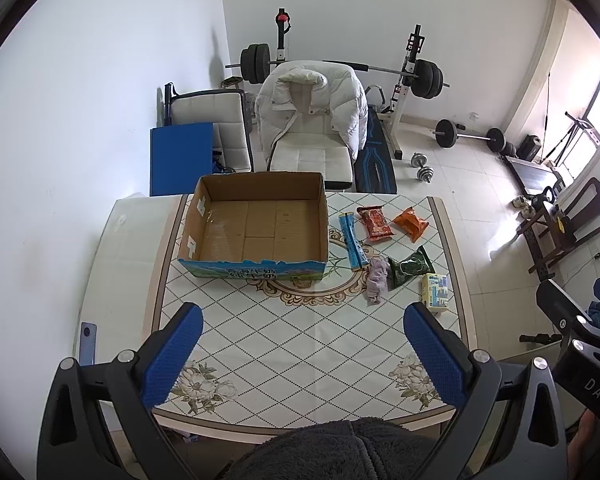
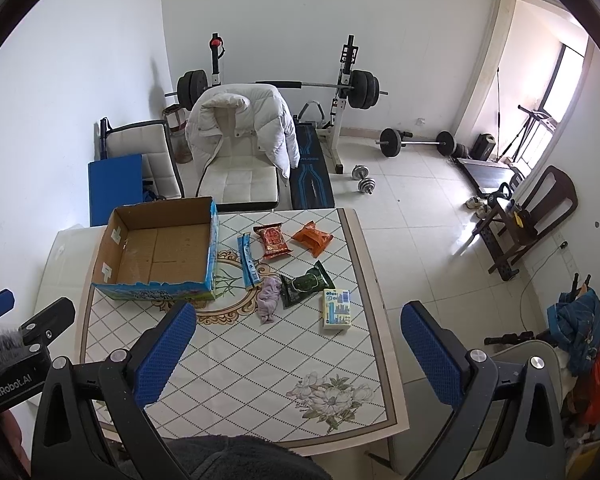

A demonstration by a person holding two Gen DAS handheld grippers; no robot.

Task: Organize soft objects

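From the left wrist view, the left gripper [image 1: 303, 354] hangs above the near part of the worktop [image 1: 284, 344], its blue fingers [image 1: 172, 356] spread wide with nothing between them. The patterned surface under and ahead of them is bare up to the cardboard box [image 1: 256, 228], which sits open-topped at the far left, its far wall at the worktop's far edge. Right of the box lie the soft things: a blue packet [image 1: 353, 242] with its long axis running away from the camera, a red packet [image 1: 375, 222] and an orange packet [image 1: 411, 223] further back, a crumpled lilac cloth [image 1: 377, 280] stretched near to far, a dark green packet [image 1: 410, 267] lying diagonally, and a tissue pack [image 1: 436, 292] close to the right edge.

From the right wrist view, the right gripper [image 2: 296, 354] is also held wide apart and empty, one finger over the worktop and the other past its right edge, above the floor [image 2: 420, 220]. The tissue pack [image 2: 337, 307] lies lengthwise near to far, just inside the right border; the lilac cloth [image 2: 270, 298] touches the green packet [image 2: 306, 284]. The box [image 2: 160, 248] is well apart to the left.
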